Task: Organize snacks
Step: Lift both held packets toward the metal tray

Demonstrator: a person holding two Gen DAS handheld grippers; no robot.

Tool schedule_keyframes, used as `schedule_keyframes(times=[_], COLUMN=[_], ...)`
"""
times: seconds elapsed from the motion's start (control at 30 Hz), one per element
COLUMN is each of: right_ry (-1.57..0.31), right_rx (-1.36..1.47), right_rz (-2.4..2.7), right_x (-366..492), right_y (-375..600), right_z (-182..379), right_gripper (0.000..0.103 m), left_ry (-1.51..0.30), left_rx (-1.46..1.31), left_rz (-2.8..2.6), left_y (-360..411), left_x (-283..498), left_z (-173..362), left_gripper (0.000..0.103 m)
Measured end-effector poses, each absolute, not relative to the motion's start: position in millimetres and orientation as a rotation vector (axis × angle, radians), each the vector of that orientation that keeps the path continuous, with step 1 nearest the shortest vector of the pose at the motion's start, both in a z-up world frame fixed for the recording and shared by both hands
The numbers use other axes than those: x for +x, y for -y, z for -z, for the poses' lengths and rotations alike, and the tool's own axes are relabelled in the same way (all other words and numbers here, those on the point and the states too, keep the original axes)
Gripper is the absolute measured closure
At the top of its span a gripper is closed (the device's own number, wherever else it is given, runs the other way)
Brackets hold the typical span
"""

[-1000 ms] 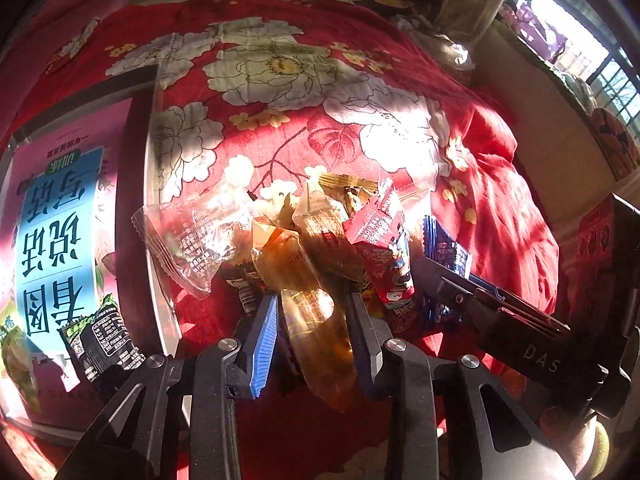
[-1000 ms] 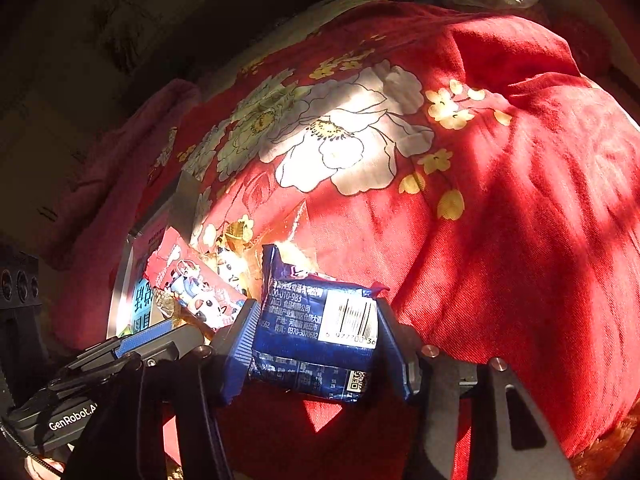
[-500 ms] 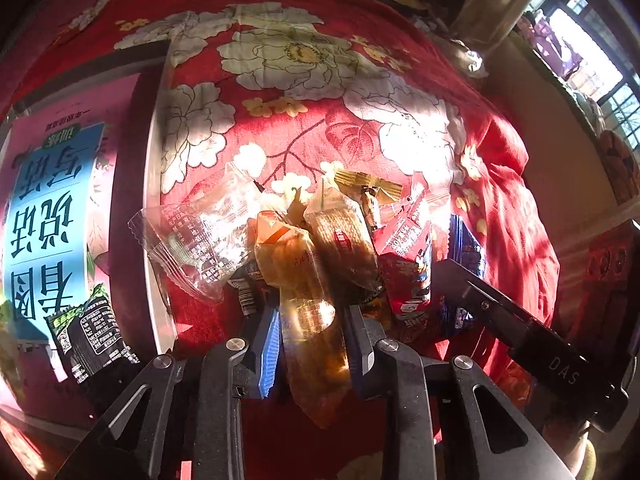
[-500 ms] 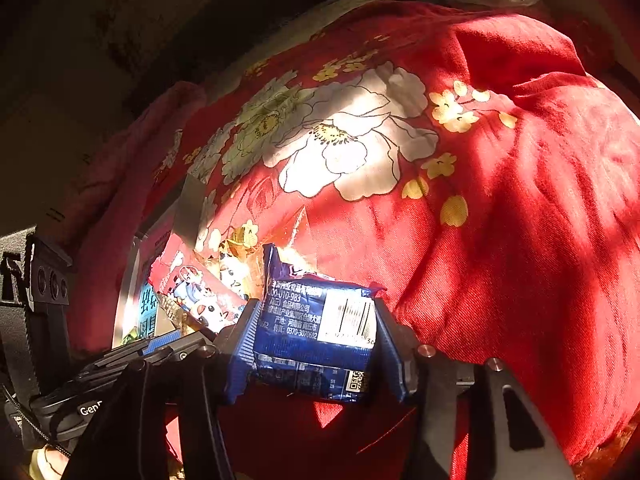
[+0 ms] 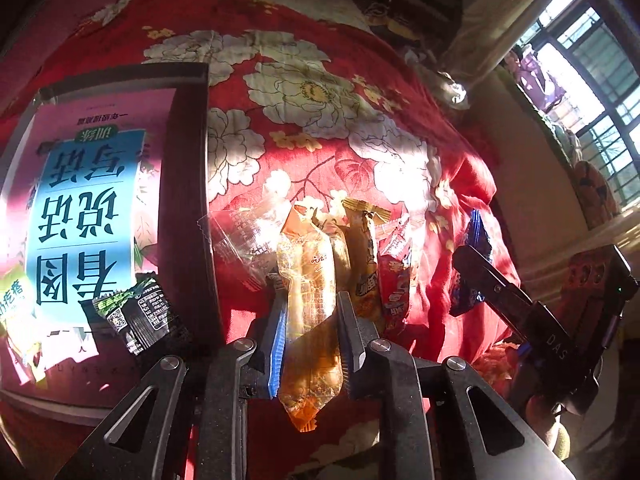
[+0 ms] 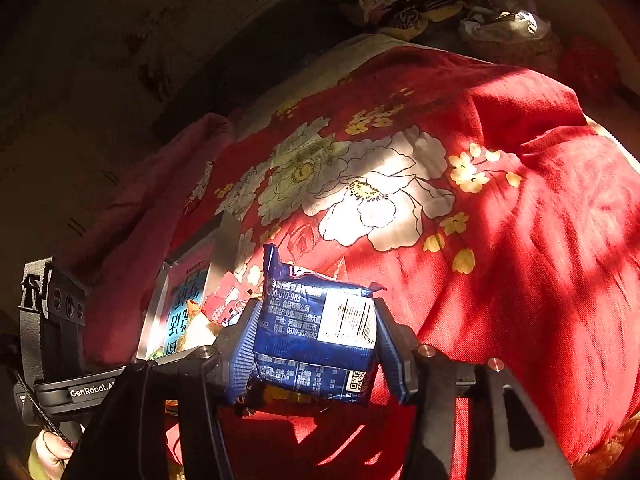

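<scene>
Midway through sorting: left tool (image 5: pixel 310 332) clamped on an amber snack packet (image 5: pixel 310 300), right tool (image 6: pixel 318 346) clamped on a blue snack pack (image 6: pixel 316 332), both lifted over the red floral bedspread (image 5: pixel 320 92). Already in the pink box (image 5: pixel 188 200) at nine o'clock: a black-green sachet (image 5: pixel 136 312). Still heaped at twelve o'clock: clear wrapper (image 5: pixel 244 236), red packet (image 5: pixel 394 276), gold packet (image 5: pixel 366 256), crowding any next pick.

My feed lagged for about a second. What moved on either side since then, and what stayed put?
The left gripper has lifted its orange packet up off the snack pile, and its view has swung left toward the box. The right gripper still clamps the blue packet, barely moved. The black packet stays in the box.
</scene>
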State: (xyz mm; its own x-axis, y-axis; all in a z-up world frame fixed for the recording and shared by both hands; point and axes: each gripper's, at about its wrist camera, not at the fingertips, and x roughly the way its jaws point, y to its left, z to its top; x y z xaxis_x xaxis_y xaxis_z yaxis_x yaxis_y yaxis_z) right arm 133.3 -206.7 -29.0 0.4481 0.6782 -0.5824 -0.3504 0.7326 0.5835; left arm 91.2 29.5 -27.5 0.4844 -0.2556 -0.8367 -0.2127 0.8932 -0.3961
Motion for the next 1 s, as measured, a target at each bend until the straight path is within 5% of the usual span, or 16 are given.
schedule_keyframes(times=[1.0], right_ry=[-0.71], right_rx=[0.153], right_rz=[-0.786], right_x=[83], right_y=[160], right_z=[-11], right_gripper=[0.049], left_ry=[-0.898], left_rx=[-0.577], left_rz=[-0.152], left_y=[-127], left_x=[26], left_z=[-18], left_gripper=[0.08])
